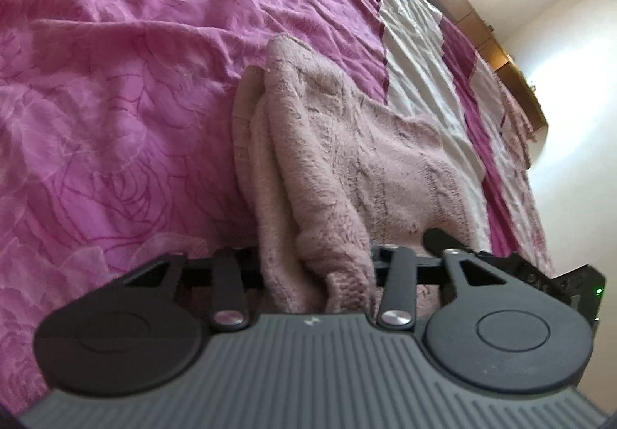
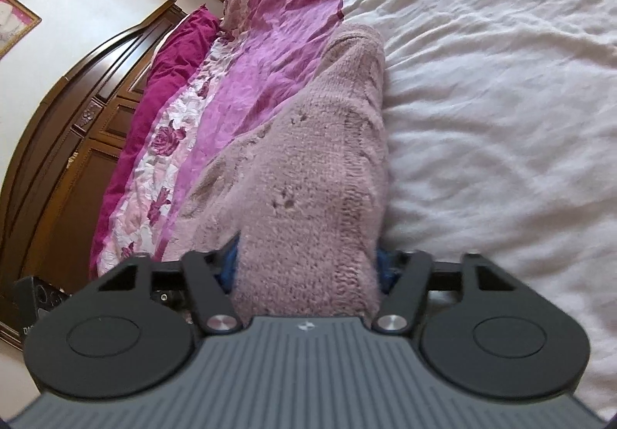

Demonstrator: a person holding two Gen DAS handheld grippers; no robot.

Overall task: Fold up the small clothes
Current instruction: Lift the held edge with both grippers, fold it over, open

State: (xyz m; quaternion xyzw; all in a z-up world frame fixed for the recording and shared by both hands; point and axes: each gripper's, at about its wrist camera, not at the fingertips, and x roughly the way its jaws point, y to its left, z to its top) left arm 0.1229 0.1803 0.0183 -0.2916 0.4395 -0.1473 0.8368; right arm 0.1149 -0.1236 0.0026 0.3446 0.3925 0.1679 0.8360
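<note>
Dusty-pink fuzzy knit garment [image 1: 347, 159], cable-patterned, rumpled and partly folded, draped on the bed across the pink and white bedding, near end bunched.

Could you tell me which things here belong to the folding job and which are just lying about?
Part of the job:
- pink knitted garment
- left gripper, shut on the garment
- right gripper, shut on the garment

Just lying about:
- purple floral bedspread
- white sheet
- magenta pillow
- wooden headboard
- framed picture
</note>
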